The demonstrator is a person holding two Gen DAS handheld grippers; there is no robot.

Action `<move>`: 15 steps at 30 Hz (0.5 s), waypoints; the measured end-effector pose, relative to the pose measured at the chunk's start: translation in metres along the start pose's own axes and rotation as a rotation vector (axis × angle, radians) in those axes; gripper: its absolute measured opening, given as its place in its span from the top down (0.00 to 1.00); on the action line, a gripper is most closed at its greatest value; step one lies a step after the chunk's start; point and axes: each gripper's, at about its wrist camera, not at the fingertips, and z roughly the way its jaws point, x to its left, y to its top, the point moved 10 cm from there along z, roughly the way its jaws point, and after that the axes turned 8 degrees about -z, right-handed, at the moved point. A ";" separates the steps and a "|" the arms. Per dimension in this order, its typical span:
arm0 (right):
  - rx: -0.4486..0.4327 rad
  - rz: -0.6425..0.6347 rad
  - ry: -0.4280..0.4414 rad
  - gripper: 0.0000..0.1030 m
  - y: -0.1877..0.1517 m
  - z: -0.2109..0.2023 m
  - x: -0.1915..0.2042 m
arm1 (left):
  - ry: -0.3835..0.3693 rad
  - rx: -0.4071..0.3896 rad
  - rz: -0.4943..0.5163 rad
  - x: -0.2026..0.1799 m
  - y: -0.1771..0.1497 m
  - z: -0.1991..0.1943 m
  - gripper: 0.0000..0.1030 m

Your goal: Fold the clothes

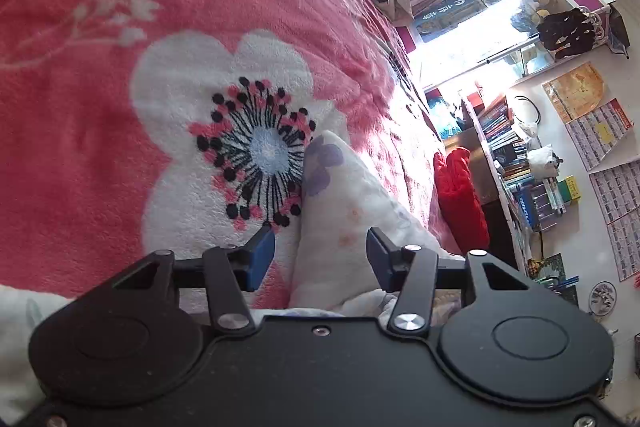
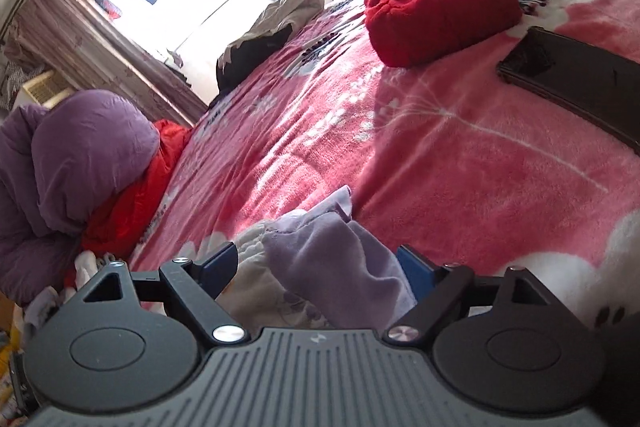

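A pink fleece blanket [image 1: 100, 147] printed with large white flowers covers the bed and fills most of both views. At the left edge of the right wrist view, a purple quilted bundle [image 2: 80, 155] sits on a red cloth [image 2: 136, 203] beside the blanket. A folded red knitted garment [image 2: 436, 11] lies on the blanket towards the far side, with a flat black object [image 2: 568, 75] just beside it. A dark and beige heap of clothes [image 2: 264, 39] rests at the far edge, under the bright window.

The task garment, a white floral garment [image 1: 344, 203] with pale purple flower print, lies crumpled on the blanket directly ahead of both tools. In the right wrist view its lilac lining [image 2: 336, 259] is turned upward.

The left gripper [image 1: 320, 251] stands with its jaws apart, cloth lying between them but not pressed by either blue pad. The right gripper [image 2: 316, 267] stands with jaws wide apart, cloth loose between them.
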 end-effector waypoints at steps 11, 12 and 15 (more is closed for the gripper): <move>-0.021 -0.141 0.136 0.52 0.002 0.014 0.035 | -0.064 0.078 0.016 -0.008 -0.017 0.024 0.76; -0.023 -0.162 0.137 0.60 0.002 0.015 0.038 | -0.052 0.063 0.041 -0.010 -0.017 0.022 0.79; -0.052 -0.220 0.158 0.72 0.002 0.011 0.051 | -0.010 -0.016 0.206 -0.033 -0.013 0.002 0.88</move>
